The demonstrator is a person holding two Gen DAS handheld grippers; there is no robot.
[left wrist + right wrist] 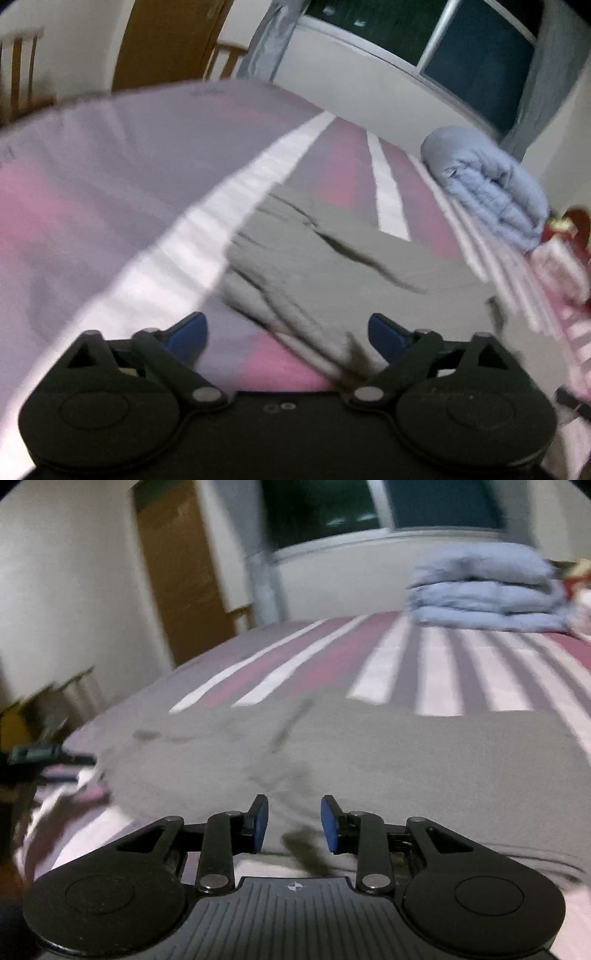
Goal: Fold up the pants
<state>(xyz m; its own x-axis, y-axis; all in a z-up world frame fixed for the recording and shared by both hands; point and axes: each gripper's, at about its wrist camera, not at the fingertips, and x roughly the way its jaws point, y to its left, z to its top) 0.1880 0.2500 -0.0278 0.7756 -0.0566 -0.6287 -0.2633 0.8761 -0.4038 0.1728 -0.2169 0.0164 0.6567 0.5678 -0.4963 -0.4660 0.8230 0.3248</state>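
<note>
— Blue pads of the right gripper (pixel 294 823) stand partly apart, gripping nothing; grey pants (pixel 332 753) spread just ahead and beneath them on the striped bed (pixel 439 672).

— And the left gripper (pixel 288 334)?

— Wide apart, also empty, with rumpled pant cloth between and beyond its fingers.

— So how to fold well?

— I'd pinch the near edge at two corners, lift evenly, and lay it flat, away from the blue quilt (pixel 484 590).
</note>
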